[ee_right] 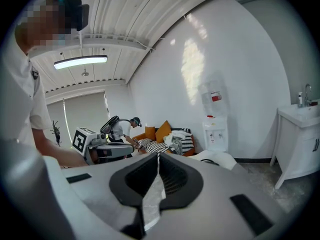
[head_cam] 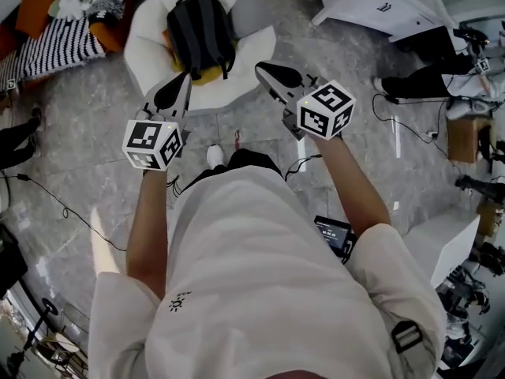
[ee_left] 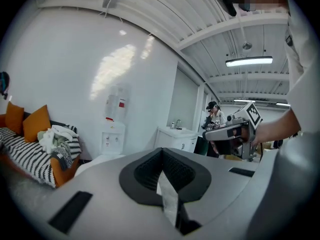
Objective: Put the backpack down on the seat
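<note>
Black backpack (head_cam: 201,30) sits on the white seat (head_cam: 146,50); left tongs (head_cam: 174,92) and right tongs (head_cam: 274,74) hover near it, both closed and empty

- Head view: we look steeply down from over the person (head_cam: 260,275) onto the floor (head_cam: 71,204). The left gripper (head_cam: 178,84) and right gripper (head_cam: 267,71) sit close below us, the seat (head_cam: 146,30) just beyond them.
- Left gripper view: we ride right behind its own jaws, facing roughly level at the white wall (ee_left: 75,84).
- Right gripper view: same mount, facing the same wall.
- Overlap: both gripper views catch the water dispenser (ee_left: 112,134), the sofa (ee_left: 30,154) and the other gripper. The head view has the sofa at its top left.
</note>
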`<act>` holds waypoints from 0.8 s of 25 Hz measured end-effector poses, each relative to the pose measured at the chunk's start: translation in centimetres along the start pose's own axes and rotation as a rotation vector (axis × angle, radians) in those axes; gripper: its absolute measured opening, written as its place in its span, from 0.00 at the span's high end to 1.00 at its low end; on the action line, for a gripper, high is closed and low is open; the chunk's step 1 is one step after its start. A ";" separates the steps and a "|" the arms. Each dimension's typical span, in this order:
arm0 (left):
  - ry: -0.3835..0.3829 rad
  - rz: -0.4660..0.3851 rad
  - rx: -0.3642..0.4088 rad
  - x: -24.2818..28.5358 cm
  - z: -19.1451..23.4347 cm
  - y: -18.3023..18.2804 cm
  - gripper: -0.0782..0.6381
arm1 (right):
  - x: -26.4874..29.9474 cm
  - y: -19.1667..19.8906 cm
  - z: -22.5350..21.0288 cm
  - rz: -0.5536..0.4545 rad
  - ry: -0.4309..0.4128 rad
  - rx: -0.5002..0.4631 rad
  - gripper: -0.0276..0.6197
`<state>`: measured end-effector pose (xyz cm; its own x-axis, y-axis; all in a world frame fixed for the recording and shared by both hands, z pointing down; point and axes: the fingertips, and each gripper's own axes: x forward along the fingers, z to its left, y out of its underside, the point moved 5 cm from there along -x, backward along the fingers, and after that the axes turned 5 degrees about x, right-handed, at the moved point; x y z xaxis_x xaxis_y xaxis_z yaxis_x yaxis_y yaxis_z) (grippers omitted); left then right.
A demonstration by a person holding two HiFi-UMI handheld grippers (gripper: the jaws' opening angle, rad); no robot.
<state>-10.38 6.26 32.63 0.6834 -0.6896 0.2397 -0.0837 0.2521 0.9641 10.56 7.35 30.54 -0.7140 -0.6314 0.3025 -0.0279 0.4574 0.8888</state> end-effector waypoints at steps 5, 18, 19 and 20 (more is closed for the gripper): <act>-0.042 -0.015 -0.023 -1.6 -0.7 -0.5 0.87 | -1.0 -0.8 0.1 -0.094 0.025 0.037 0.91; -0.138 -0.021 -0.025 -4.3 -6.1 -1.4 0.87 | -5.3 -0.1 1.8 -0.112 -0.025 -0.017 0.91; -0.147 -0.019 -0.027 -4.4 -6.5 -1.2 0.87 | -5.7 0.0 1.8 -0.114 -0.029 -0.012 0.91; -0.157 -0.017 -0.028 -4.6 -6.9 -1.1 0.87 | -6.0 0.2 1.7 -0.116 -0.033 -0.009 0.91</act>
<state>-8.38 13.83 29.69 0.5626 -0.7910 0.2405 -0.0513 0.2569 0.9651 13.69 12.28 28.33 -0.7287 -0.6591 0.1862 -0.1059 0.3770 0.9201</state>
